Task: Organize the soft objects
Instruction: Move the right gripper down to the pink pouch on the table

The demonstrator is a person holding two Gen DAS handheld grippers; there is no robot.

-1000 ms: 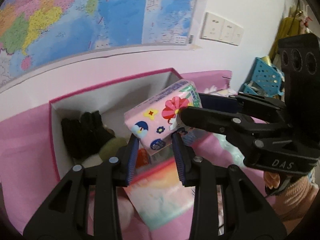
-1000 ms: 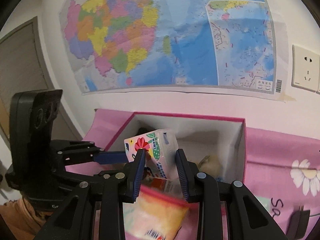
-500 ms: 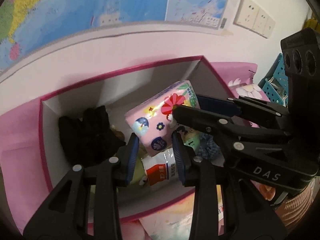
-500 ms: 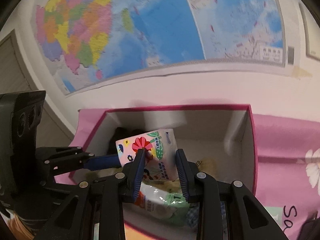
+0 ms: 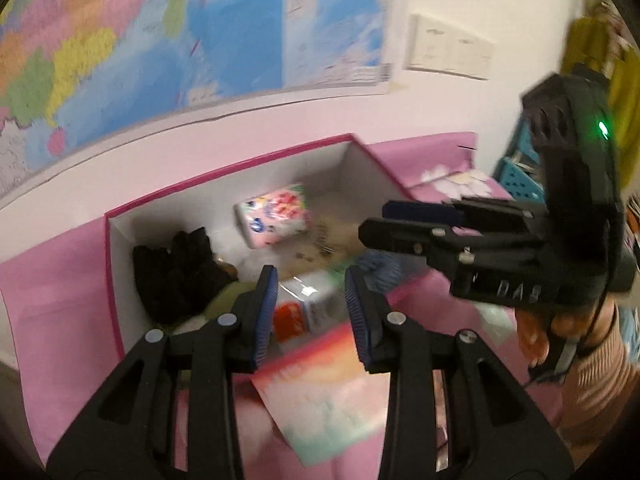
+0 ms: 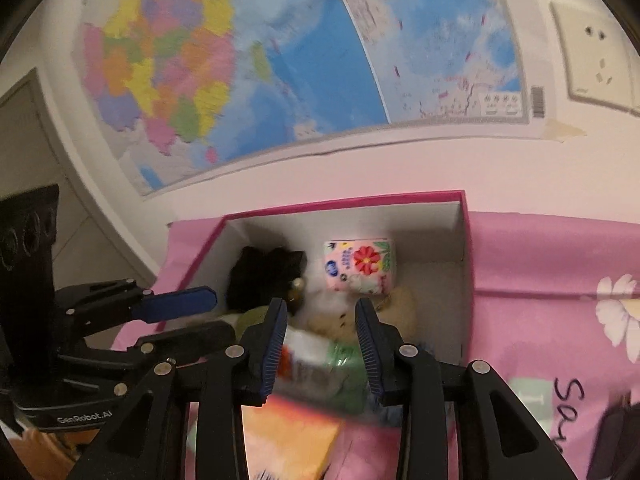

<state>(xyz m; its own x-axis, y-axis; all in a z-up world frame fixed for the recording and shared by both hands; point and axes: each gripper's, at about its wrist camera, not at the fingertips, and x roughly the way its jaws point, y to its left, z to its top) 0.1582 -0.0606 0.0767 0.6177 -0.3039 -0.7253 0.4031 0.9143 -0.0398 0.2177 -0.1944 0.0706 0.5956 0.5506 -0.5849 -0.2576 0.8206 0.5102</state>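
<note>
Released since the earlier frame, the floral tissue pack (image 5: 276, 221) now lies inside the pink-rimmed box (image 5: 224, 168), near black cloth (image 5: 176, 276). Left gripper (image 5: 310, 312) stands partly open, empty; right gripper (image 6: 322, 344) is opening, nothing gripped. Risk: withdrawing jaws could snag the green-and-orange packet (image 6: 320, 364). Only the right view shows the pack's red flower.

Showing glossy plastic wrap on the tissue pack (image 6: 359, 266), matt cardboard box (image 6: 463, 240), fuzzy black cloth (image 5: 176, 272), ribbed blue pads (image 5: 267, 312).
</note>
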